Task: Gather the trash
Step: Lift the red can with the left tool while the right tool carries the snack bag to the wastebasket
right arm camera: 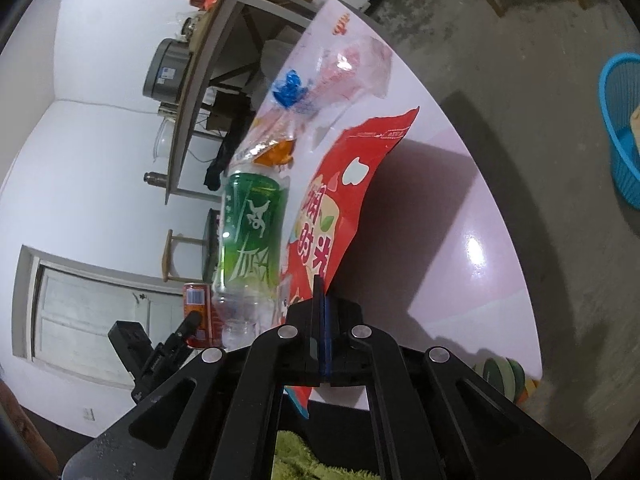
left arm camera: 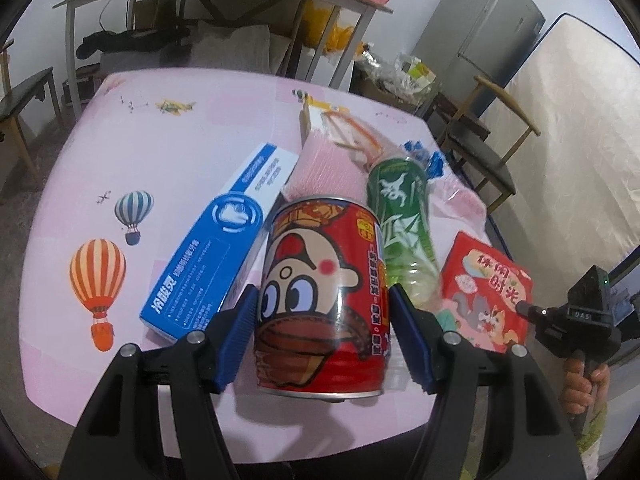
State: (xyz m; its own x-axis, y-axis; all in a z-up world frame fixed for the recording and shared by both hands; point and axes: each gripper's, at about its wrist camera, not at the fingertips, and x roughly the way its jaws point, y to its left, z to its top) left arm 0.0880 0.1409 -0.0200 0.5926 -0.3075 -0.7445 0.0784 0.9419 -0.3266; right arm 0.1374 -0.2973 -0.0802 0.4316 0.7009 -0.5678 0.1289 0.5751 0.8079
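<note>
My left gripper (left arm camera: 322,332) is shut on a red cartoon-printed can (left arm camera: 324,300), its blue pads pressed on both sides and the can lifted just off the pink table (left arm camera: 160,148). Behind the can lie a blue and white toothpaste box (left arm camera: 224,248), a green-labelled plastic bottle (left arm camera: 404,232) and a pink wrapper. My right gripper (right arm camera: 322,300) is shut on the lower edge of a red snack bag (right arm camera: 344,200), which stands up off the table. The same red bag (left arm camera: 486,292) shows at the right of the left wrist view, with the other gripper's body beside it.
A blue plastic basket (right arm camera: 622,128) stands on the floor beyond the table's edge. Clear plastic wrappers with a blue scrap (right arm camera: 290,88) lie at the table's far end. A grey shelf table, a fridge (left arm camera: 486,36), a mattress and wooden chairs (left arm camera: 480,144) surround the table.
</note>
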